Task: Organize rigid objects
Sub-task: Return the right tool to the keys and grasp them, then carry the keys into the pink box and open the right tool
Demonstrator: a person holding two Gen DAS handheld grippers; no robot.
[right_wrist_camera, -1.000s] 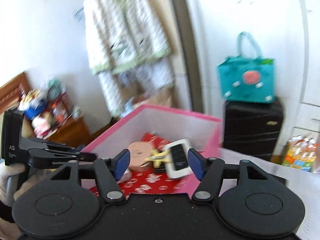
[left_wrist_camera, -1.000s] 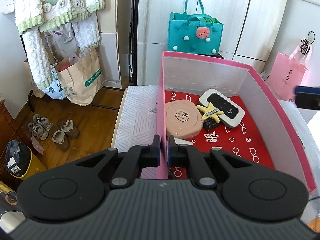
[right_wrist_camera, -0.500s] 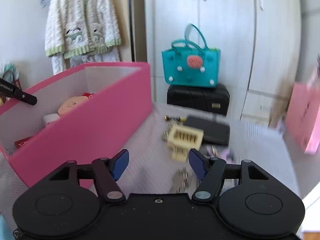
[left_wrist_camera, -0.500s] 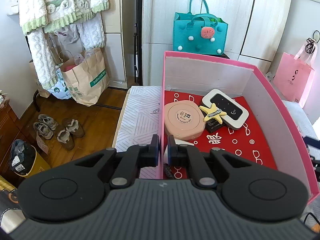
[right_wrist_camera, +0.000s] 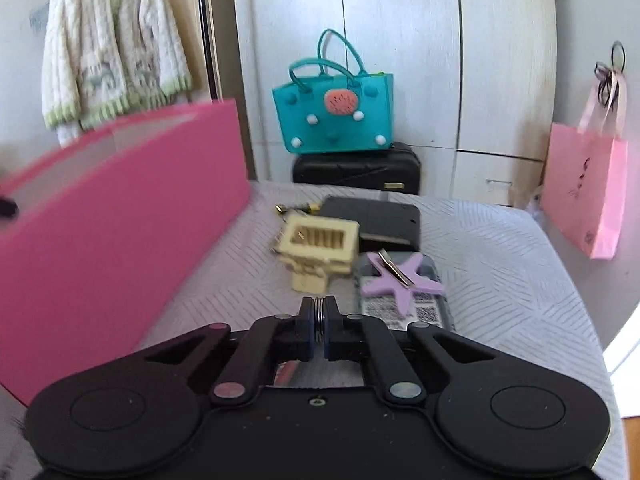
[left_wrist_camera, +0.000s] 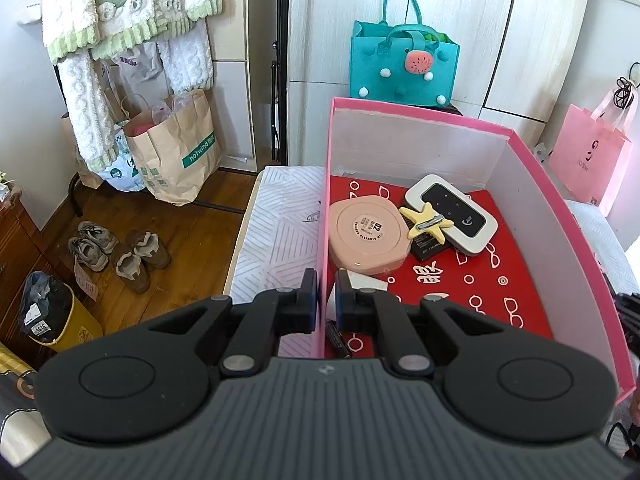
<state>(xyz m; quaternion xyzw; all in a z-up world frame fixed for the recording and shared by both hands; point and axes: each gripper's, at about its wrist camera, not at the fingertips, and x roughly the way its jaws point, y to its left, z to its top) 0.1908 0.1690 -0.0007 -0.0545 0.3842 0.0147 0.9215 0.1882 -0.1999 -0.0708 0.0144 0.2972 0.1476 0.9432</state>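
**Box wall pinched at left, ring stack pinched at right**

Ahead and to the right of the left gripper point(left_wrist_camera: 323, 300): a pink box point(left_wrist_camera: 532, 184), open at the top, red patterned floor inside. Clamped on the box's near-left wall, one finger outside, one inside, jaws narrowed onto the thin cardboard. Beyond the fingertips, inside the box: a round peach compact point(left_wrist_camera: 368, 236) against the left wall; further right, a white-rimmed black device point(left_wrist_camera: 454, 210); across both, a yellow star clip point(left_wrist_camera: 426, 222), lying over a small black card point(left_wrist_camera: 430, 246). Just past the inner finger, a white object point(left_wrist_camera: 360, 282), partly hidden. Down beside that finger, a dark pen-like stick point(left_wrist_camera: 338, 338) on the box floor.

Left of the right gripper point(right_wrist_camera: 319, 320): the same pink box, seen from outside, blurred. Underneath and ahead, a pale striped bed cover point(right_wrist_camera: 500, 272). Jaws nearly closed, gripping a thin stack of metal rings point(right_wrist_camera: 319, 316) between the blue pads. Straight ahead, near the fingertips, a cream slotted block point(right_wrist_camera: 320, 246). Behind it, a black flat case point(right_wrist_camera: 380, 222), and a small bunch of keys point(right_wrist_camera: 296, 209), blurred. Ahead and slightly right, a labelled grey device point(right_wrist_camera: 404, 308) with a purple star clip point(right_wrist_camera: 400, 278) resting on top.
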